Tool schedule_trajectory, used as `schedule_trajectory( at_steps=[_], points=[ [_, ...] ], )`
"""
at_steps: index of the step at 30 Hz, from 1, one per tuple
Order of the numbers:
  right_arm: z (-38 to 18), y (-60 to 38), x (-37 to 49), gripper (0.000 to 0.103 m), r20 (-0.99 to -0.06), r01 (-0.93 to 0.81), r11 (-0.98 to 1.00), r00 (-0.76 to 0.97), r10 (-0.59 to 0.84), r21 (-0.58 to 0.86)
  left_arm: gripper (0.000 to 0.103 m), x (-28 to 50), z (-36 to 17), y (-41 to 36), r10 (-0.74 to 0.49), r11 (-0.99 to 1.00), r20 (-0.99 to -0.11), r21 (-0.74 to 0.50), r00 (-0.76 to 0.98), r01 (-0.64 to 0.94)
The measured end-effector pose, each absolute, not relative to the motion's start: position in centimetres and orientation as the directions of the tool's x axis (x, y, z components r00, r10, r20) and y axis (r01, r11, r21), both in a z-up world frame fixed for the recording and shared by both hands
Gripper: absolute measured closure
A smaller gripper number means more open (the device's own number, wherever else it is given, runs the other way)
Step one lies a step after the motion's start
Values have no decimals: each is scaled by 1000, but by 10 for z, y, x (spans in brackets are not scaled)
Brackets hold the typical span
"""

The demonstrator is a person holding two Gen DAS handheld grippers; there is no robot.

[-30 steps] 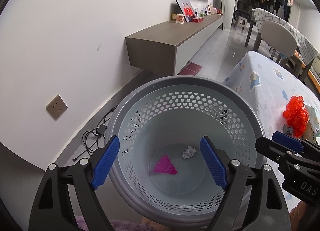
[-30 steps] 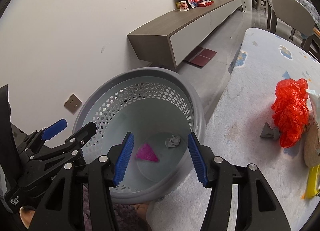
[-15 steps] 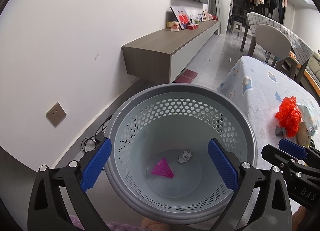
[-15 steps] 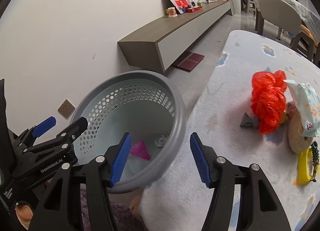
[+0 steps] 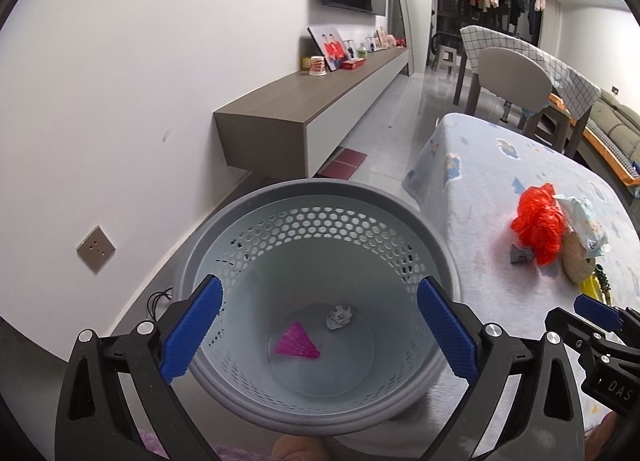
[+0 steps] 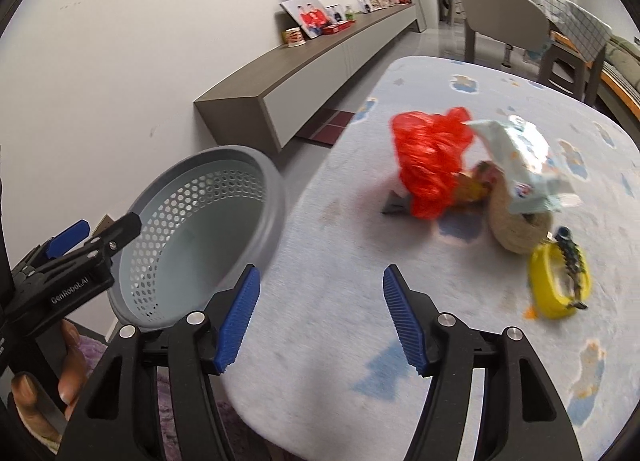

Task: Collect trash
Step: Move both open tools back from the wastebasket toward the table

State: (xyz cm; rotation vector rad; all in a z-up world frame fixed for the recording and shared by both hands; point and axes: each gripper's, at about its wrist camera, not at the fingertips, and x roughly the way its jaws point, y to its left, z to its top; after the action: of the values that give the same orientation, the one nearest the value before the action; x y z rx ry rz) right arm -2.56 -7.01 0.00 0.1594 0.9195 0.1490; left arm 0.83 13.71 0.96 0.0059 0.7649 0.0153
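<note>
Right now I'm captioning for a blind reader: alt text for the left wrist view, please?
An open, empty left hand-held gripper hangs over a grey perforated basket holding a pink scrap and a paper ball. A red bag lies on the table beside it.

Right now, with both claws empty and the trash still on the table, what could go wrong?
1. The pile is tangled: the red plastic bag touches the wipes packet, so grabbing one may drag the other.
2. The right claw, its jaws opening with nothing between them, may also catch the soft tablecloth.
3. The basket sits below the table edge; a drop could miss it.
</note>
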Motion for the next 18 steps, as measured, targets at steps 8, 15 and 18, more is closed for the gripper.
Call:
schedule_trajectory(
  at_steps=[8,15,18],
  points=[
    [-2,-133,-54,39,-780,63,980,616,111,190,7,2,12,105,-26,999,-692,10,722,46],
    [-4,-189,-69,38,-788,159,973,615,33,165,7,-2,12,68,-71,995,-693,1,717,100],
    [-4,-211,-70,38,-790,185,970,613,14,161,7,-4,10,50,-89,992,-694,5,714,128]
  ],
)
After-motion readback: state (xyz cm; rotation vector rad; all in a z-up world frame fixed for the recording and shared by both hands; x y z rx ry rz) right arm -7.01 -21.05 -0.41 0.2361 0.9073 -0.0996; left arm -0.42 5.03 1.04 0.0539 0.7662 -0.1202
